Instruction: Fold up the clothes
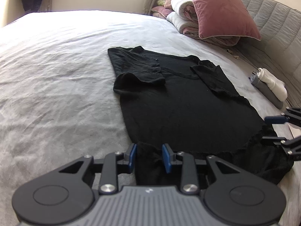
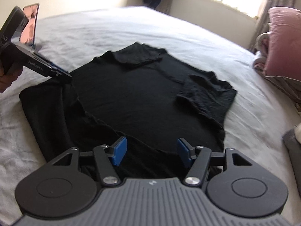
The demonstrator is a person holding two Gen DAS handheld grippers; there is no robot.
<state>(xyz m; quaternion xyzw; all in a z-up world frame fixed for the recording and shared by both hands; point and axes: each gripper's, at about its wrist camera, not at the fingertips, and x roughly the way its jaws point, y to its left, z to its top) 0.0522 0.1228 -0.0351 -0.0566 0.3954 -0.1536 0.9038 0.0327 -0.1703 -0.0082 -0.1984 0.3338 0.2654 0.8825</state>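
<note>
My left gripper (image 1: 148, 157) is clenched, I think, on the black T-shirt's (image 1: 175, 101) bunched hem; if only one layer is caught, the fold drags crooked. My right gripper (image 2: 150, 150) hangs released above the hem's other corner. Only its camera shows my left hand (image 2: 5, 81).

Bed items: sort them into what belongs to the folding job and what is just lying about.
In the job:
black T-shirt
left gripper
right gripper

Lying about:
pink pillow
rolled duvet
folded grey and white clothes
</note>
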